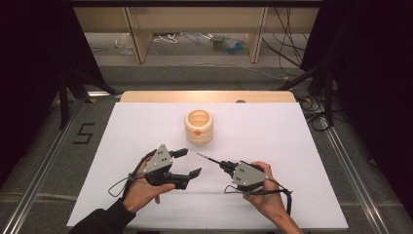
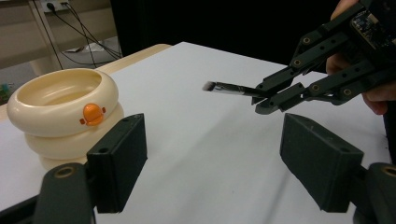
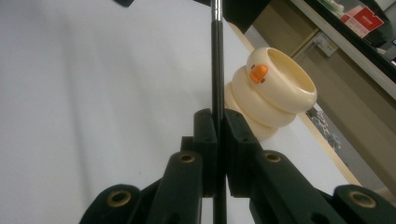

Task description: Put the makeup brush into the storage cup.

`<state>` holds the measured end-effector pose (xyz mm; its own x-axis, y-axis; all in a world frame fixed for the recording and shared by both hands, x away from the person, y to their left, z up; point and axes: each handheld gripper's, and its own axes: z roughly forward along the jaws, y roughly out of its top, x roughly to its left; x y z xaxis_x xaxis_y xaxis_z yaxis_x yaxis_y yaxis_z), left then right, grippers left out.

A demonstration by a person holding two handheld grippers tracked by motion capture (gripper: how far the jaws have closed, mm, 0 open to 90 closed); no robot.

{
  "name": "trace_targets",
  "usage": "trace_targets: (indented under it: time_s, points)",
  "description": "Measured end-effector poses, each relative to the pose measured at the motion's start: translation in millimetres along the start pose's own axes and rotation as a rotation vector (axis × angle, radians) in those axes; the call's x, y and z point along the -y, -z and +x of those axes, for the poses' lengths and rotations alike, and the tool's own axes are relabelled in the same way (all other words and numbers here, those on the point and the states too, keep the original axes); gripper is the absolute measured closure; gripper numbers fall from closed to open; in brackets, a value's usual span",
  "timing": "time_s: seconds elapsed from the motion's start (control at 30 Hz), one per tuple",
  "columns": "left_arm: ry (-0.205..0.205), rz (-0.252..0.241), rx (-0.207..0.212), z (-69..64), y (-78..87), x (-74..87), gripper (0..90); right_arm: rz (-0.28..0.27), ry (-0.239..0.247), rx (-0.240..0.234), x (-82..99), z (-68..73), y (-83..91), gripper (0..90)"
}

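Note:
A cream, ring-stacked duck cup [image 1: 198, 126] with an orange beak stands upright at the middle back of the white mat [image 1: 292, 146]. My right gripper [image 1: 223, 165] is shut on a thin black brush [image 1: 208, 158], whose tip points up and left towards the cup. In the right gripper view the brush shaft [image 3: 216, 60] runs straight up from between the closed jaws [image 3: 217, 135], with the cup [image 3: 273, 93] to its right. My left gripper [image 1: 191, 162] is open and holds nothing. In the left gripper view the cup [image 2: 60, 112] is at the left and the brush [image 2: 231, 88] is ahead.
The wooden table edge [image 1: 207, 96] runs behind the mat. Beyond it are the floor, cables [image 1: 287, 34] and wooden shelf legs [image 1: 139, 34]. Black curtains flank both sides. A "5" mark [image 1: 84, 133] sits on the floor at the left.

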<state>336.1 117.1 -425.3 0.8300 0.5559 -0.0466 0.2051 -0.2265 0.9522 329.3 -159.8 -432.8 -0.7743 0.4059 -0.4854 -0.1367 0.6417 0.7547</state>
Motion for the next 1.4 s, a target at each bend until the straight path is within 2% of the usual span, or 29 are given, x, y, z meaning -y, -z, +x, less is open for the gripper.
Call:
trace_targets:
  time_s: [0.1,0.23,0.37,0.53,0.8,0.87,0.9,0.93,1.07,1.2,1.4]
  points:
    - [-0.001,-0.007,0.005,-2.1,-0.1,0.6,23.2,-0.011,-0.018,-0.003,0.3,-0.5,0.3,84.8]
    - [0.03,-0.014,0.015,-4.0,0.5,1.9,23.1,-0.028,-0.035,-0.014,-0.3,0.8,-0.3,84.8]
    - [0.017,-0.013,0.021,-4.2,0.9,2.0,22.8,-0.04,-0.043,-0.028,-2.3,4.6,-2.6,84.8]
    - [0.036,-0.03,0.034,-5.9,0.8,2.2,22.9,-0.055,-0.046,-0.044,-4.8,8.0,-4.6,84.8]
    - [0.046,-0.033,0.036,-6.3,1.0,2.0,22.9,-0.088,-0.091,-0.062,-6.5,10.8,-6.1,84.8]
    - [0.036,-0.03,0.04,-5.9,0.5,2.2,22.8,-0.093,-0.089,-0.071,-7.1,11.7,-6.7,84.8]
    - [0.046,-0.028,0.04,-6.7,0.0,2.6,22.6,-0.093,-0.096,-0.077,-7.5,12.8,-6.8,84.8]
    - [0.036,-0.025,0.04,-6.4,-0.2,2.6,22.3,-0.096,-0.091,-0.071,-7.9,13.1,-7.0,84.8]
    - [0.038,-0.03,0.049,-7.4,-1.2,2.6,22.5,-0.104,-0.1,-0.075,-8.6,14.3,-6.9,84.8]
    - [0.056,-0.049,0.057,-8.2,-1.4,1.7,24.6,-0.109,-0.105,-0.077,-9.0,14.9,-6.1,84.9]
    - [0.042,-0.05,0.067,-6.8,-0.7,1.1,34.0,-0.118,-0.114,-0.09,-9.6,16.5,-5.6,85.1]
